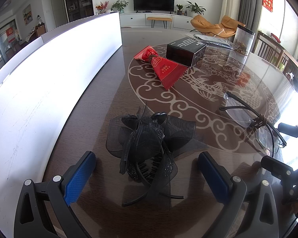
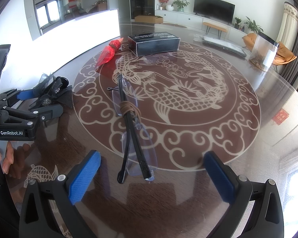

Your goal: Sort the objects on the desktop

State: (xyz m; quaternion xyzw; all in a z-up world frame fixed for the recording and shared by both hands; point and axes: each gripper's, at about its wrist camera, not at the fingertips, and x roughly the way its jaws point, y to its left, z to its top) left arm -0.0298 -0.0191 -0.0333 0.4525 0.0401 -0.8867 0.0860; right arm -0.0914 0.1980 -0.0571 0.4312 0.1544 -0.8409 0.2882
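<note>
left wrist view: our left gripper (image 1: 147, 175) gapes wide around the black mesh bow hair clip (image 1: 149, 144); the right gripper (image 2: 152, 175) is wide before the folded rimless glasses (image 2: 134, 130). we judge nothing sorted yet.

hair clip (image 1: 147, 144): black mesh | packet (image 1: 163, 69): red | table (image 2: 188, 99): brown, cream fish pattern

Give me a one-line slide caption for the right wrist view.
Open right gripper lined up on folded glasses on the carp-patterned table.
</note>
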